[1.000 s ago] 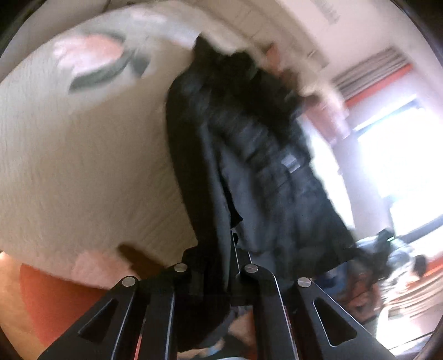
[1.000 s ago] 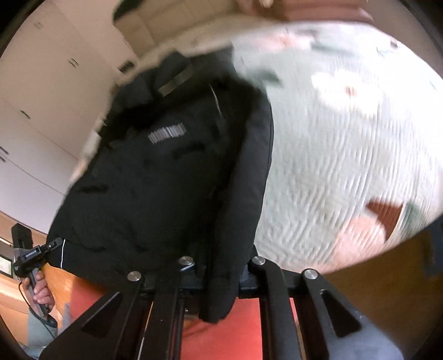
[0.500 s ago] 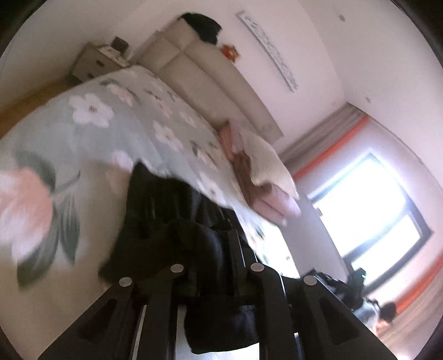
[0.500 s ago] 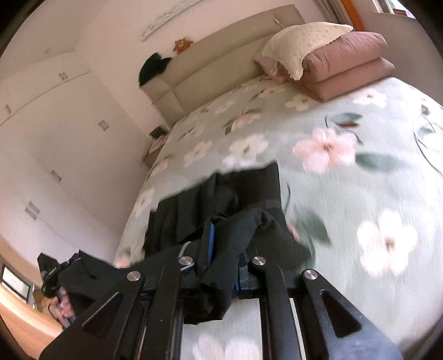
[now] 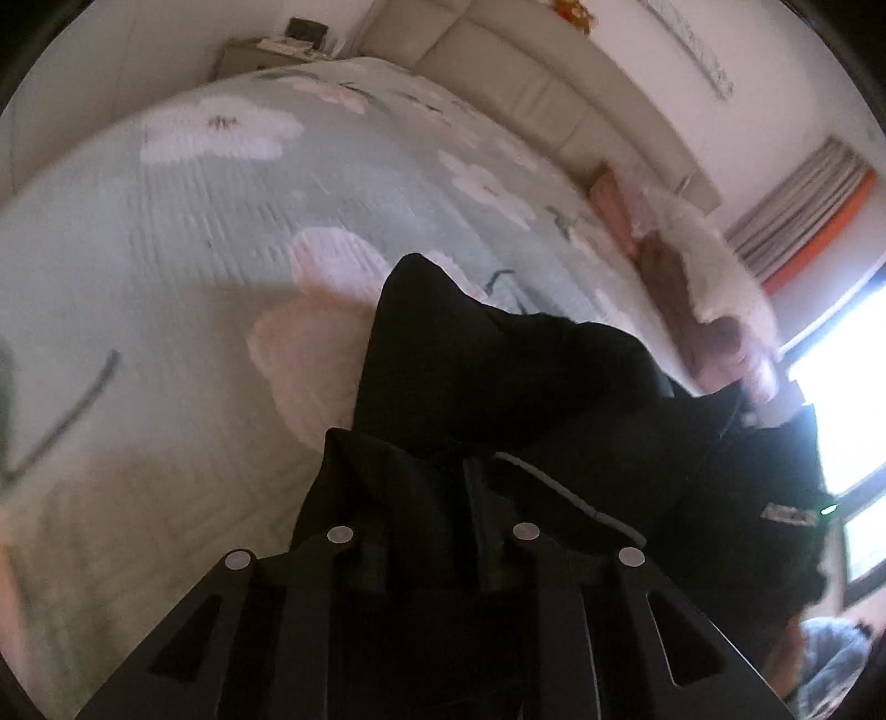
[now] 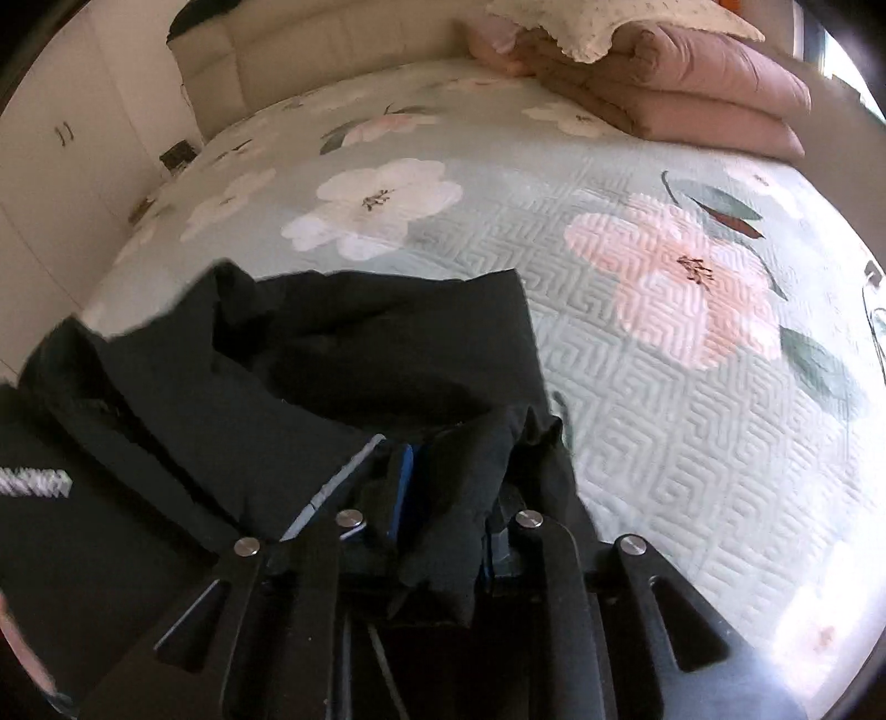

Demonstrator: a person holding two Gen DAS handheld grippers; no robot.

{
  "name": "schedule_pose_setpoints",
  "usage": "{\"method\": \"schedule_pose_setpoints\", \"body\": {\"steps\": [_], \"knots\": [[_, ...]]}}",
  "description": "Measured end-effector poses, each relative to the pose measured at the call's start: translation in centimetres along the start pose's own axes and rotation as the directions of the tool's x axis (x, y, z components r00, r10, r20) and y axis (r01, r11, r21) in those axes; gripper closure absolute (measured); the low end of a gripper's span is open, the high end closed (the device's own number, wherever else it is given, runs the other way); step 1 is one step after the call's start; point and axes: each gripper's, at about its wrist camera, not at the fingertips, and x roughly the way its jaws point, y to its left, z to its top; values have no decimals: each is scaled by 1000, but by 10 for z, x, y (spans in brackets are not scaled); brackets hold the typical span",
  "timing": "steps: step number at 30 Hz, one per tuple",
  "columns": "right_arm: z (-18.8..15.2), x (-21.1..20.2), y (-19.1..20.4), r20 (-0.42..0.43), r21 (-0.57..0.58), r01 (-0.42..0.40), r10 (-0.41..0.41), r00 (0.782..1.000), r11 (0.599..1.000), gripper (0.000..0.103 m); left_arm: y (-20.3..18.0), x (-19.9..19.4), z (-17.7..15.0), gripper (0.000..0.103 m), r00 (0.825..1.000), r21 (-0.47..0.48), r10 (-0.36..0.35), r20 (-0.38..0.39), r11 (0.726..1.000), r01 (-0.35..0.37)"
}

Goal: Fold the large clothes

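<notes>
A large black jacket (image 5: 526, 376) lies spread across the floral bed cover (image 5: 221, 249), its far edge resting flat. My left gripper (image 5: 432, 476) sits low over the near hem. Black cloth fills the gap between its fingers, and its jaws are opening. In the right wrist view the same jacket (image 6: 332, 360) stretches off to the left, white lettering (image 6: 33, 482) showing. My right gripper (image 6: 443, 482) has a thick fold of the jacket bunched between its blue pads (image 6: 400, 476). Its jaws are opening too.
Folded pink quilts and a cream pillow (image 6: 692, 94) are stacked at the bed's head against a beige headboard (image 6: 343, 50). A nightstand (image 5: 266, 52) stands at the far side, white wardrobes (image 6: 55, 166) along the wall. A bright window (image 5: 847, 387) is to the right.
Both grippers swung forward from the bed's edge to over the cover, carrying the jacket. It hung in the air before and now rests on the bed.
</notes>
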Motion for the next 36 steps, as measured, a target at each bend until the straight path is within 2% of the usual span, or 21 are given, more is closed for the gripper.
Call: {"method": "schedule_pose_setpoints", "body": {"steps": [4, 7, 10, 11, 13, 14, 15, 17, 19, 23, 25, 27, 29, 32, 33, 36], "knots": [[-3, -4, 4, 10, -33, 20, -19, 1000, 999, 81, 7, -13, 10, 80, 996, -4, -77, -53, 997, 77], [3, -16, -7, 0, -4, -48, 48, 999, 999, 79, -1, -52, 13, 78, 990, 86, -138, -27, 986, 140], [4, -38, -28, 26, 70, -135, 134, 991, 988, 61, 0, -90, 16, 67, 971, 152, -234, -49, 959, 239], [4, -45, -36, 35, 98, -169, 166, 986, 981, 54, 4, -100, 17, 66, 966, 157, -251, -61, 953, 257], [1, -62, -49, 61, 141, -183, 176, 983, 973, 44, 19, -120, 19, 65, 966, 127, -249, -65, 958, 256], [-1, -71, -55, 75, 154, -179, 169, 983, 972, 36, 22, -128, 15, 56, 973, 124, -224, -53, 966, 229], [-5, -81, -62, 93, 166, -187, 174, 980, 968, 34, 28, -142, 15, 52, 983, 122, -183, -26, 975, 185], [-9, -97, -71, 124, 180, -216, 195, 973, 960, 32, 35, -164, 11, 46, 977, 104, -214, 15, 972, 212], [-11, -106, -73, 133, 154, -214, 194, 972, 965, 31, 39, -175, 11, 38, 976, 102, -212, 53, 973, 206], [-6, -101, -55, 106, 2, -147, 146, 984, 989, 30, 25, -155, 17, 36, 988, 156, -153, 25, 977, 147], [-1, -93, -44, 97, -84, -119, 127, 987, 989, 29, 11, -131, 18, 36, 998, 207, -58, 10, 977, 55], [5, -84, -35, 100, -153, -91, 107, 989, 984, 25, 1, -113, 21, 36, 1000, 245, 9, 16, 970, -13], [14, -71, -30, 105, -202, -75, 97, 990, 977, 23, 1, -96, 27, 36, 999, 236, 27, 30, 971, -34], [27, -51, -26, 104, -249, -84, 113, 988, 965, 23, 14, -70, 41, 36, 999, 137, -39, -1, 990, 38], [33, -43, -26, 98, -259, -96, 125, 987, 961, 23, 21, -58, 46, 36, 996, 91, -85, -30, 992, 88], [44, -16, -30, 39, -259, -181, 197, 980, 949, 18, 36, -29, 52, 36, 984, 3, -148, -96, 989, 149]]}}
